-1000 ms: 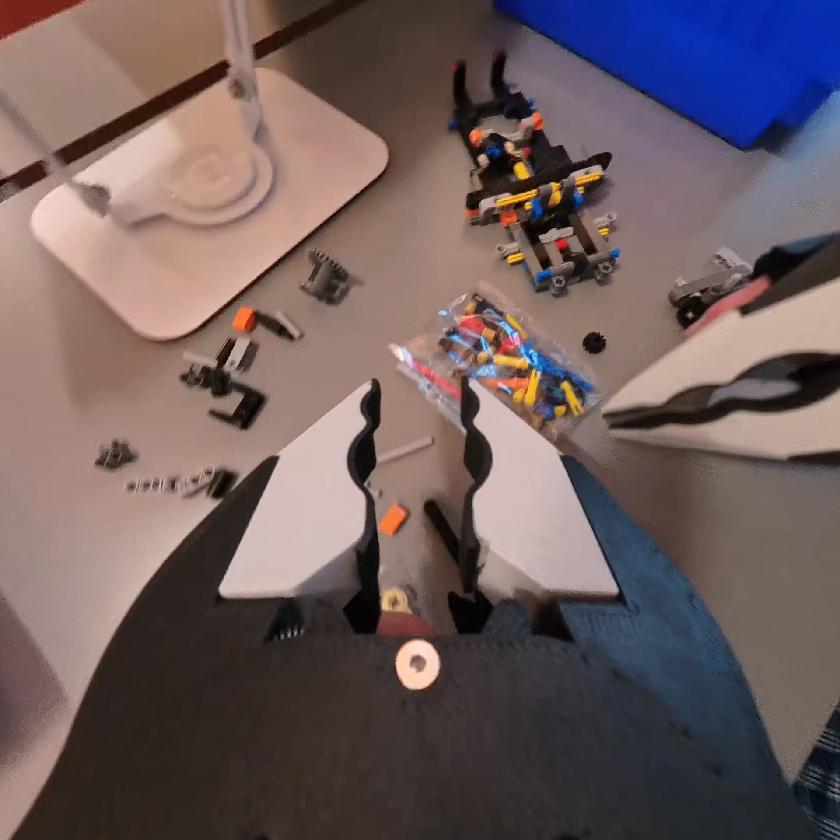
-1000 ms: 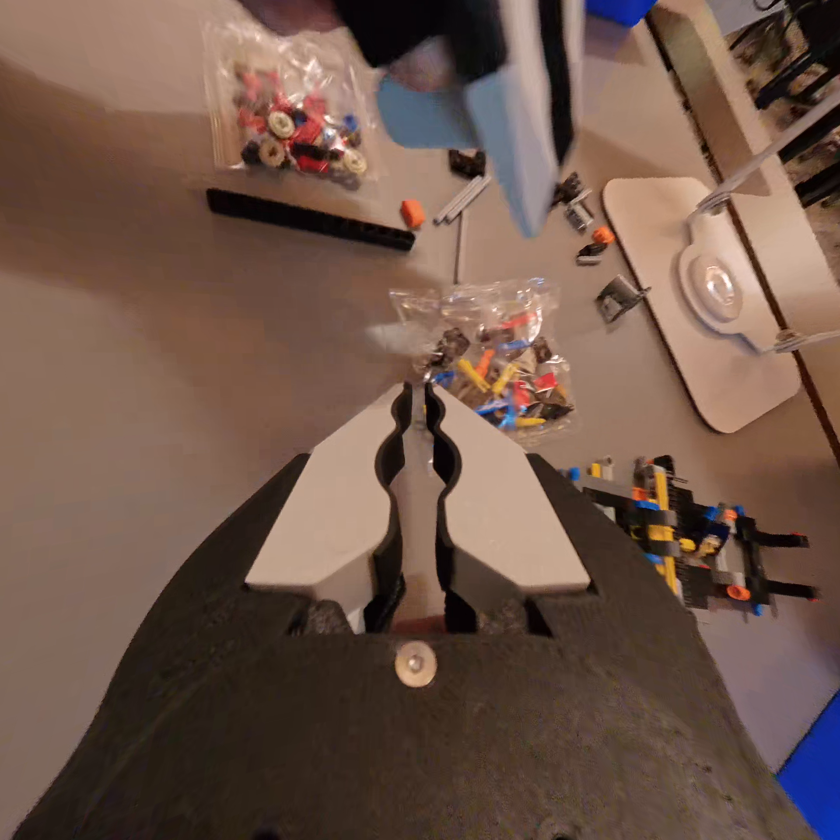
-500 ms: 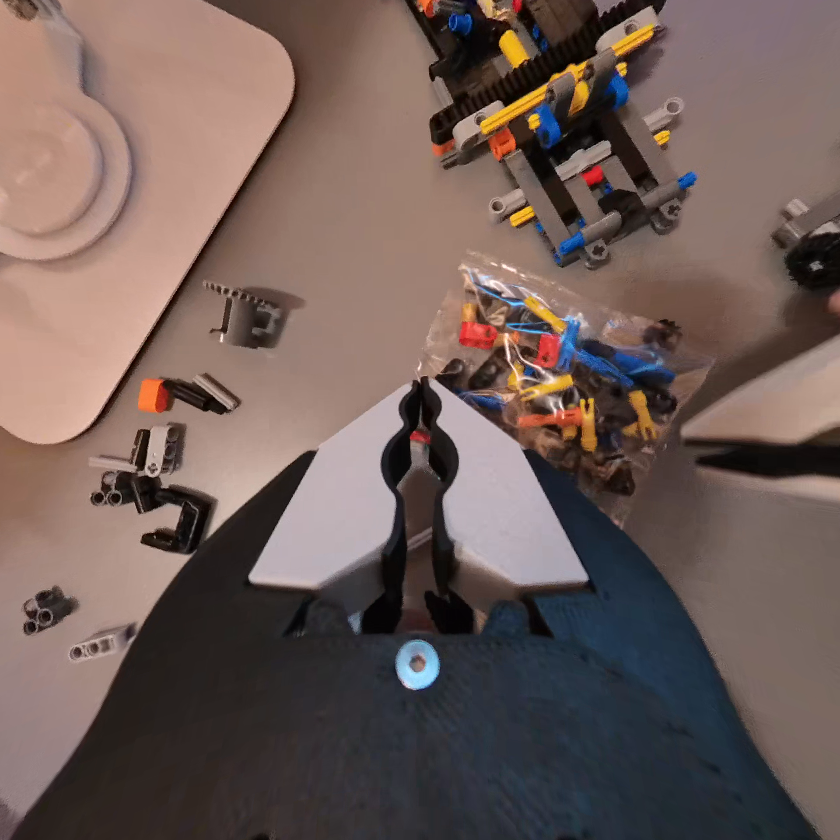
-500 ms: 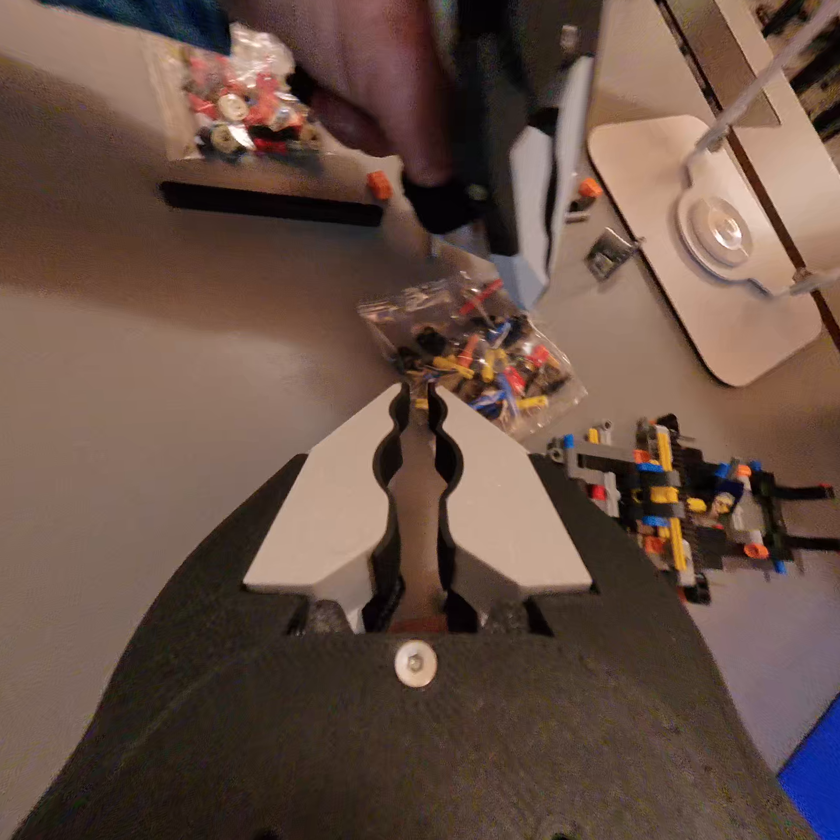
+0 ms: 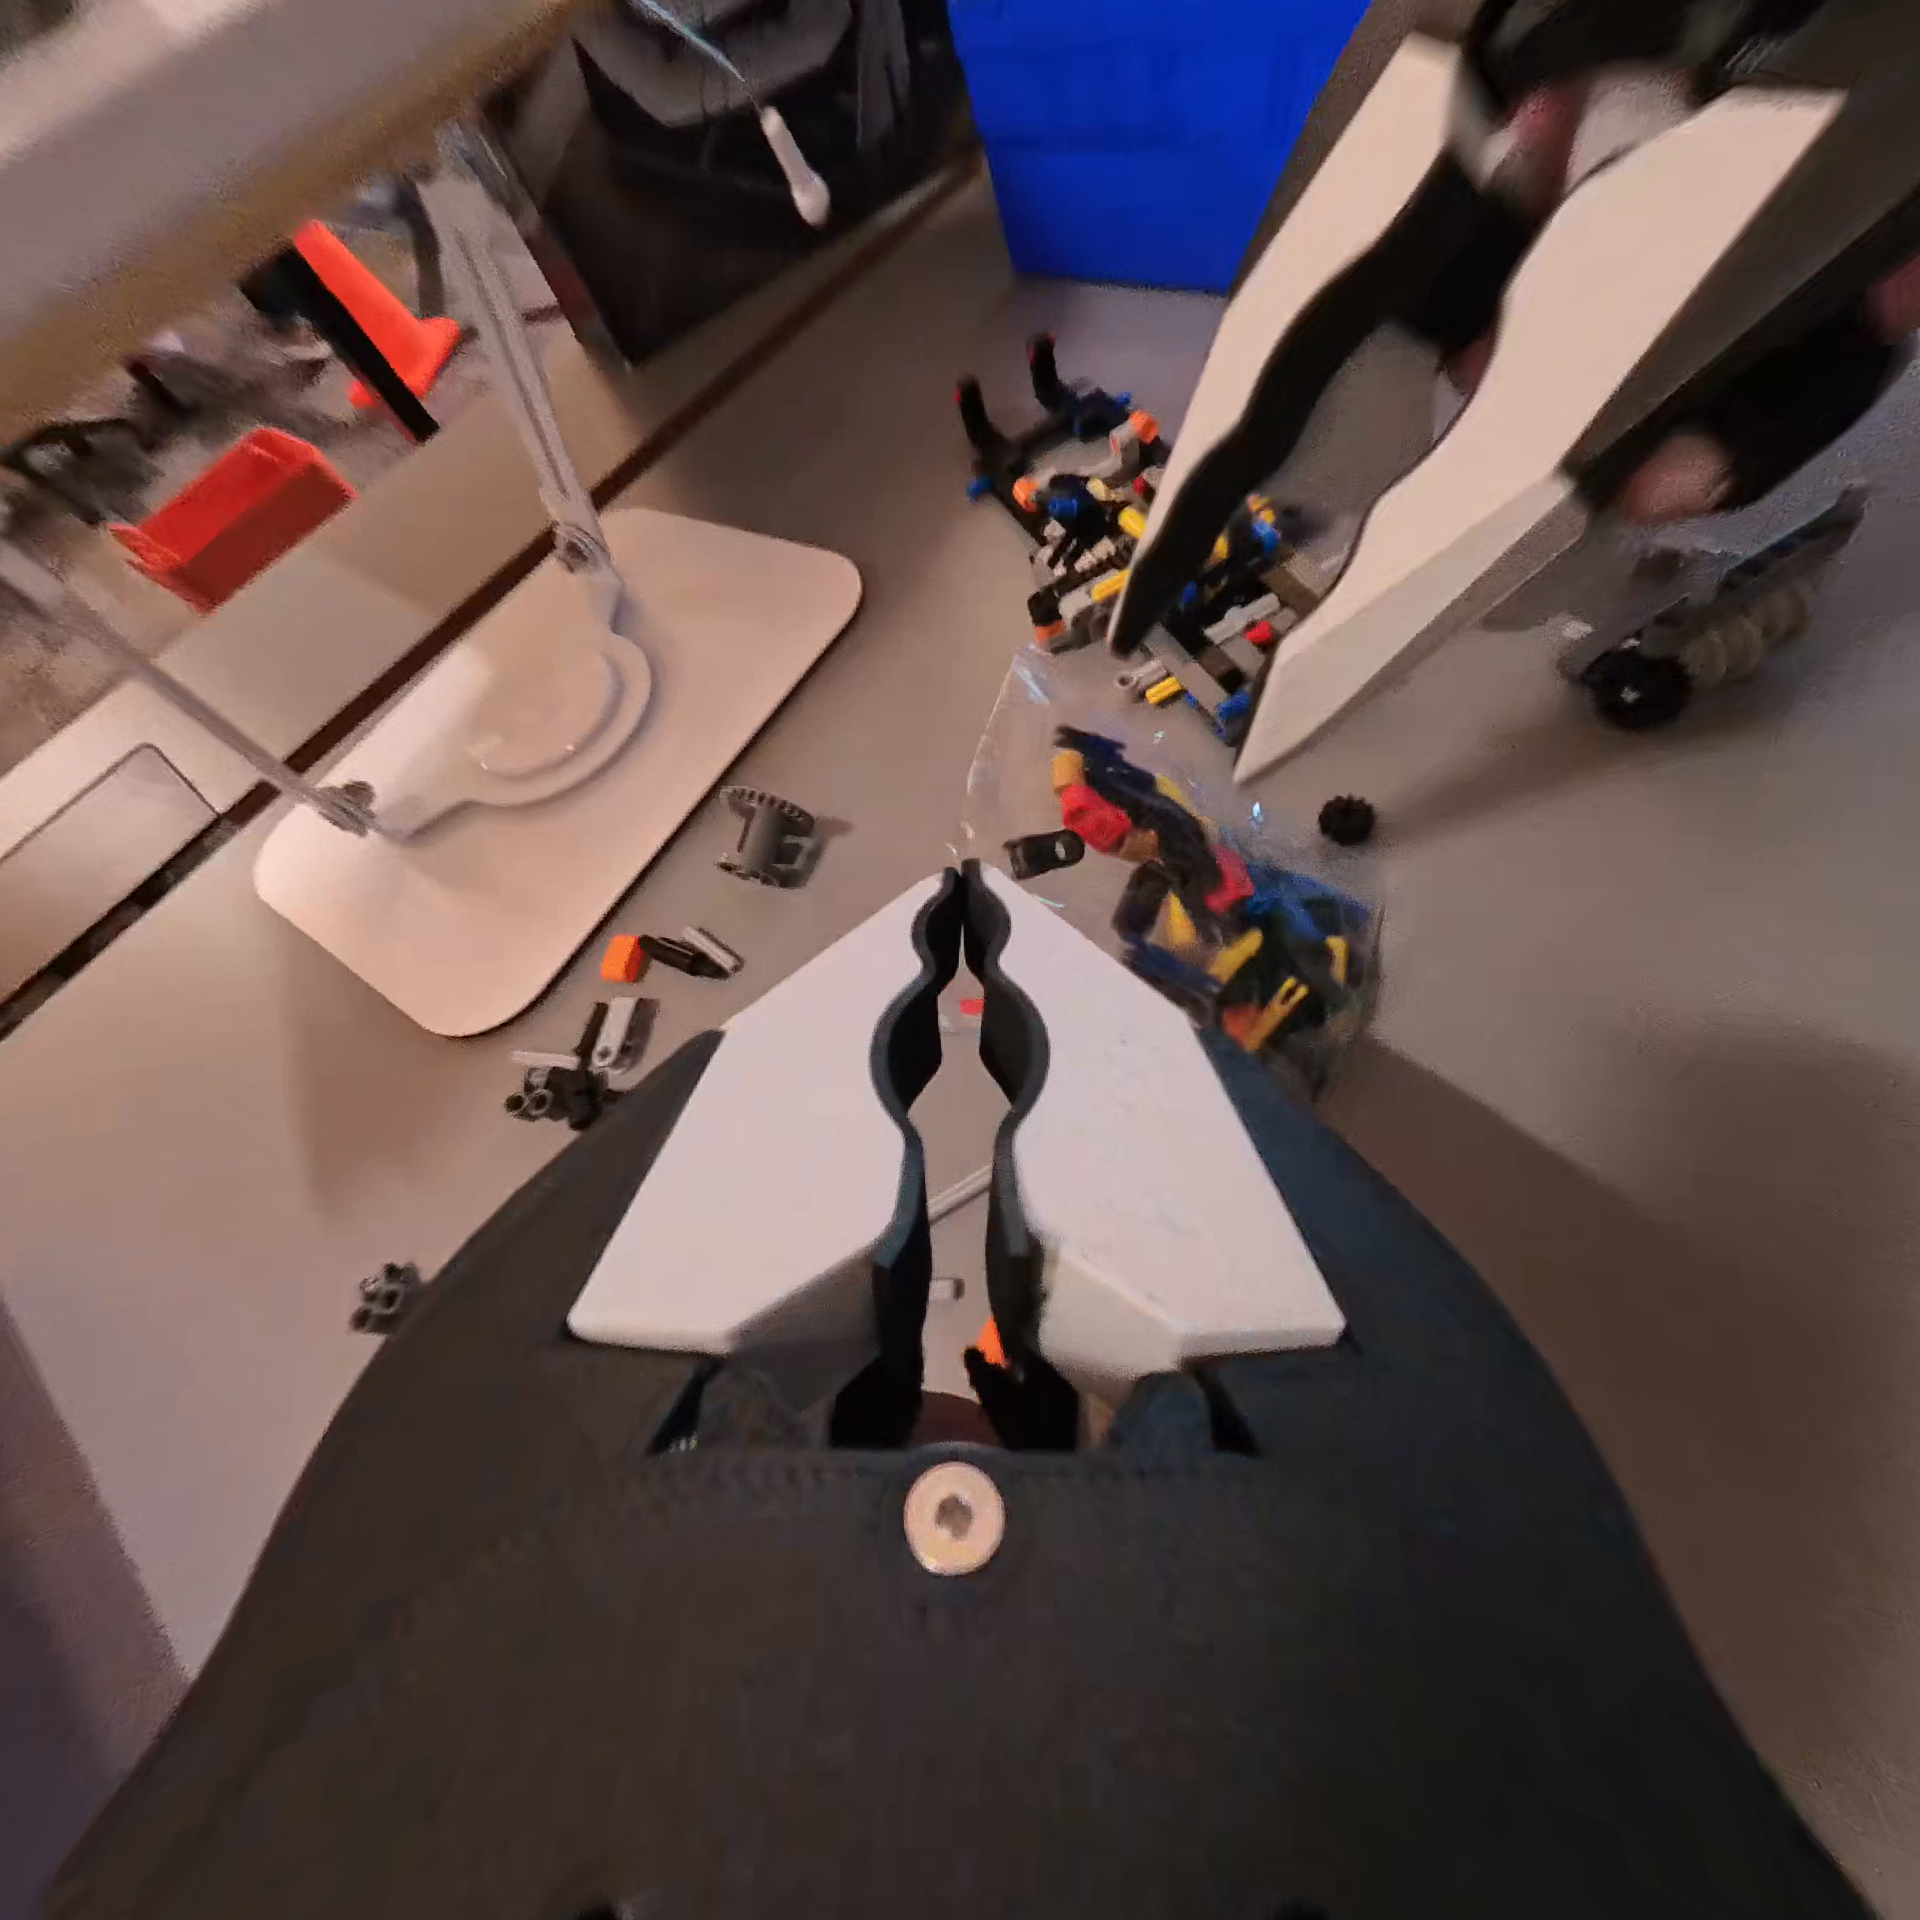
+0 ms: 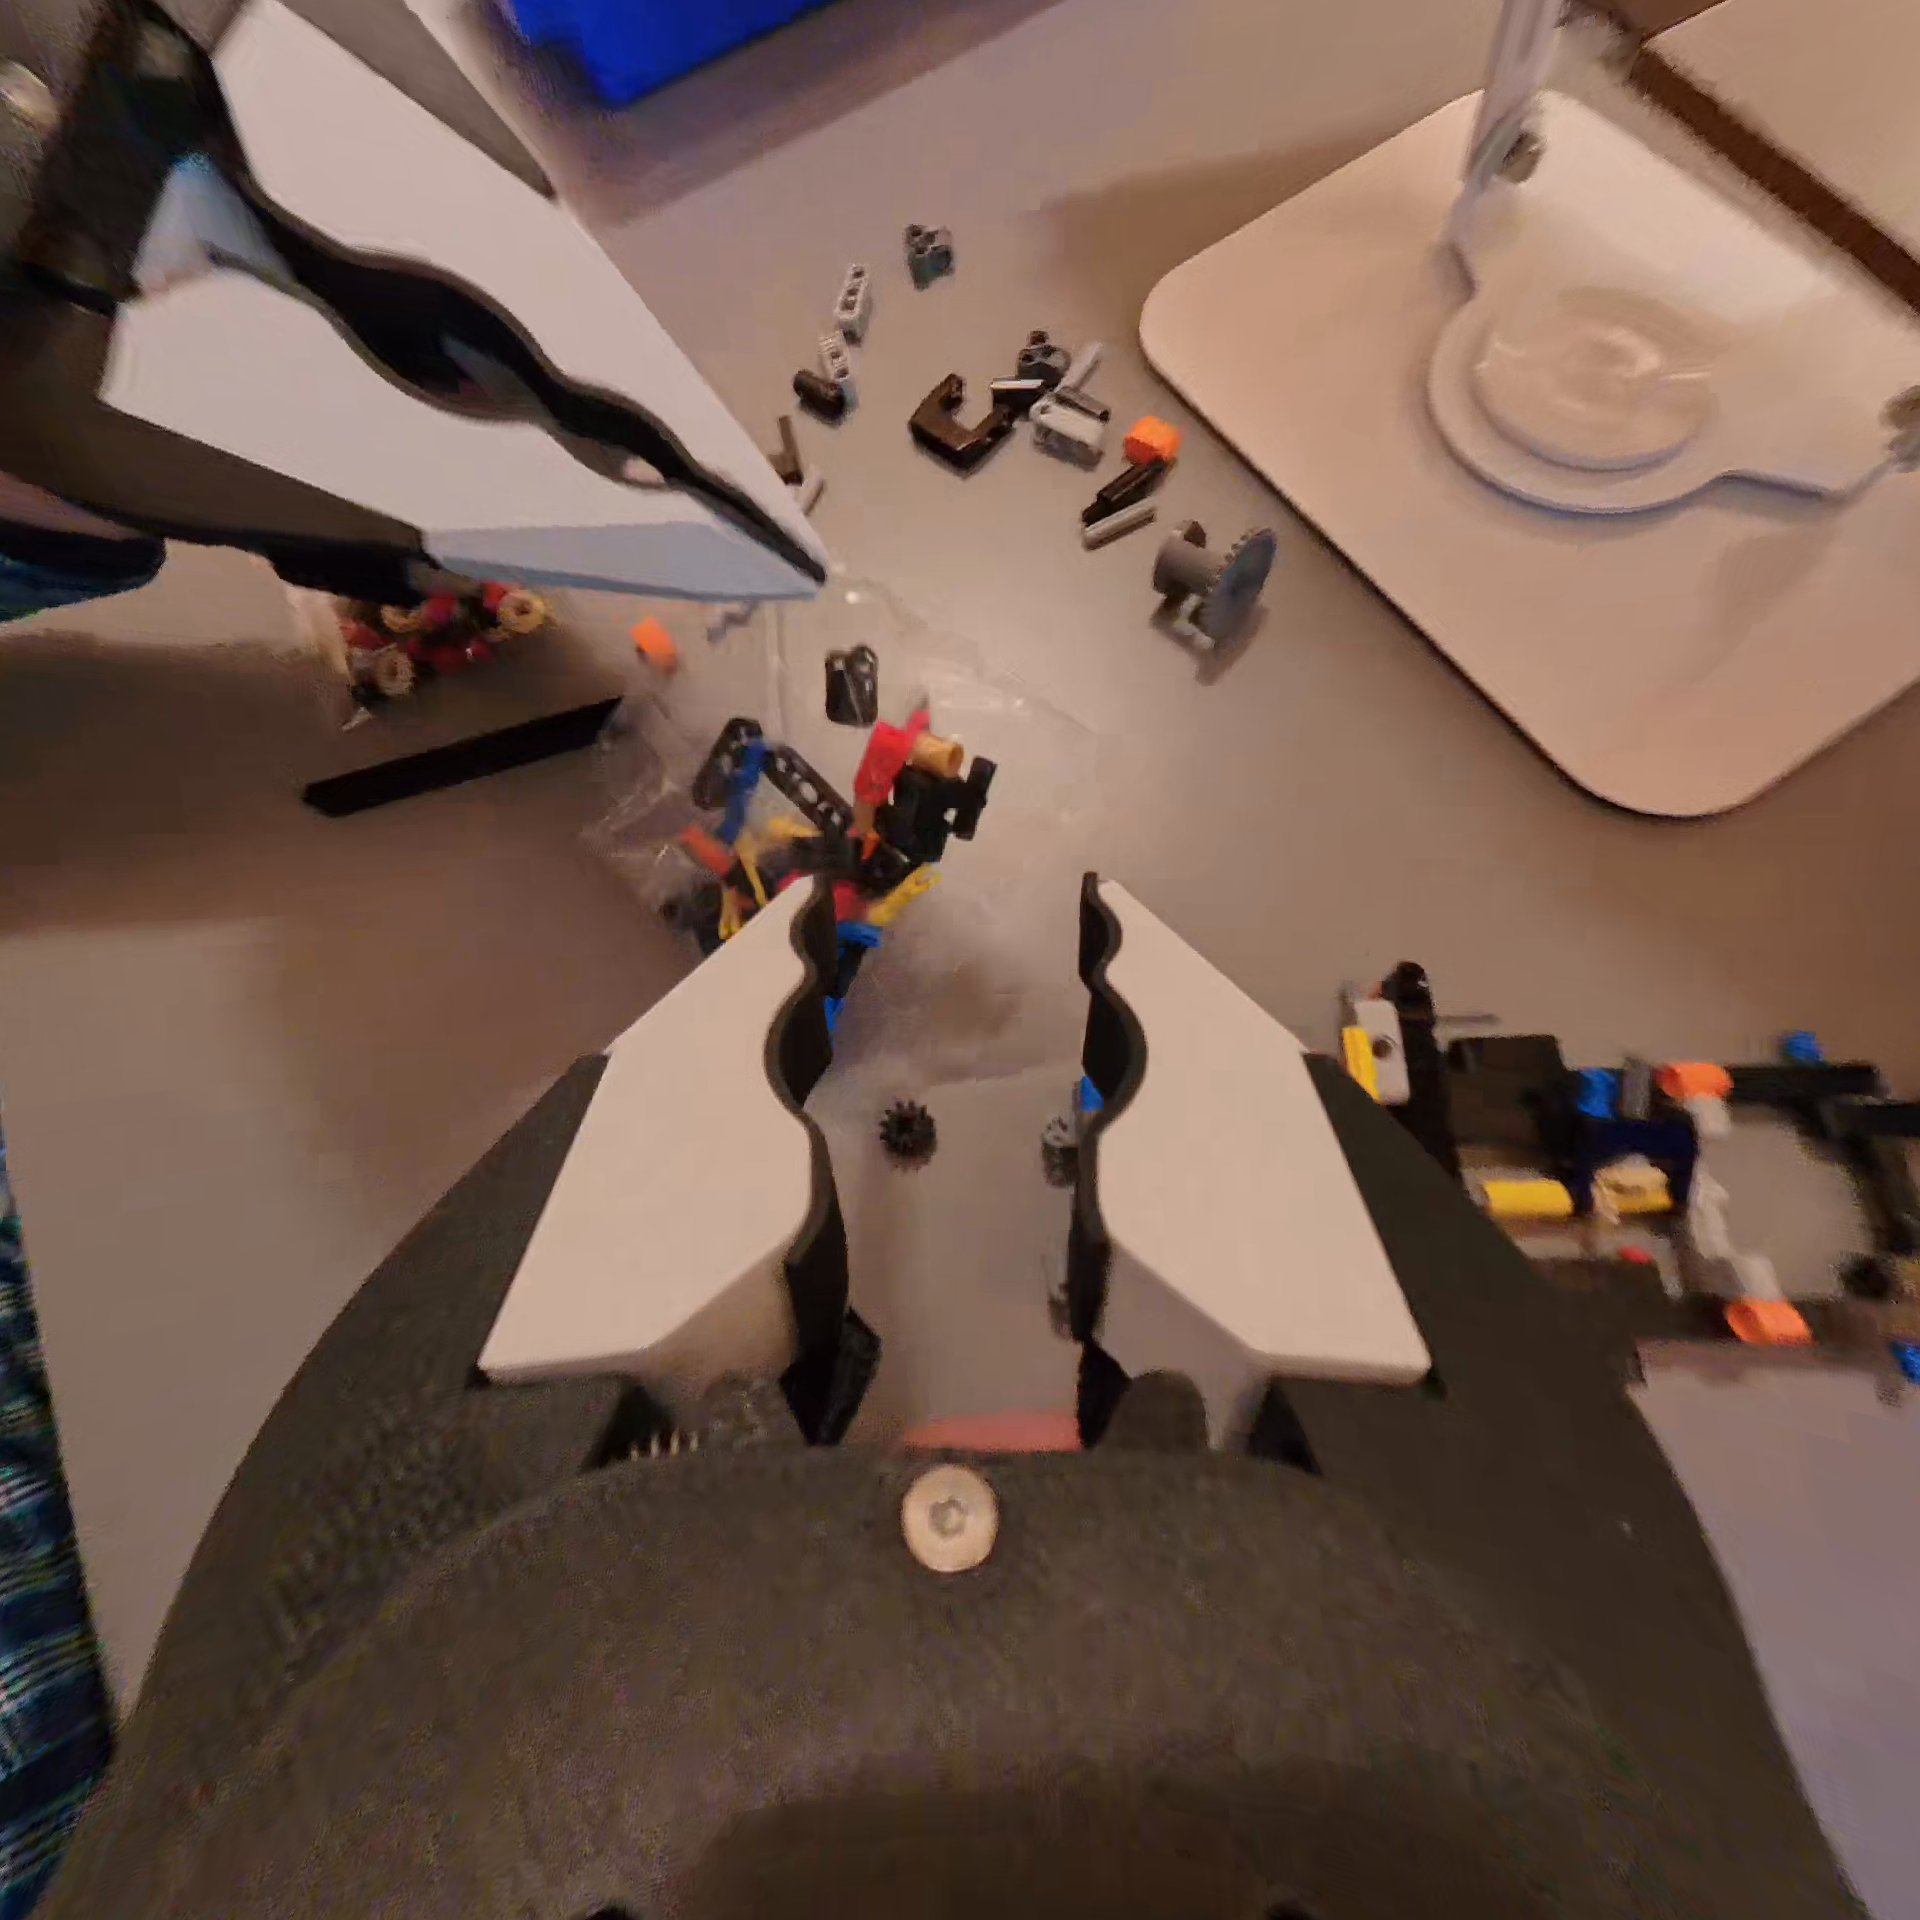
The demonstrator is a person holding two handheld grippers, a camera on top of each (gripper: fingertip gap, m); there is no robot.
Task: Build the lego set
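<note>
Our left gripper [image 5: 961,873] has its tips pinched together on the corner of the clear bag of small parts [image 5: 1195,894], which stretches away toward 2 o'clock, its colourful pieces bunched at the far end. In the right wrist view this same gripper [image 6: 816,566] comes in from 10 o'clock, its tips meeting at the bag's [image 6: 831,821] upper edge.

Our right gripper [image 6: 945,894] stands wide open and grips nothing; between its fingers we see a small black gear [image 6: 906,1127] lying on the grey table [image 6: 260,1039]. From the left wrist view this gripper [image 5: 1184,707] reaches in from 1 o'clock, spread above the bag.

The partly built lego model [image 6: 1579,1153] lies at 3 o'clock in the right wrist view, just beside the right finger. Loose grey and black pieces [image 6: 1039,416] scatter toward 12 o'clock, beside the white lamp base [image 6: 1455,520]. A long black beam [image 6: 457,758] and a second bag of parts [image 6: 436,639] lie near 10 o'clock, and a blue bin [image 5: 1132,145] shows at 12 o'clock in the left wrist view.
</note>
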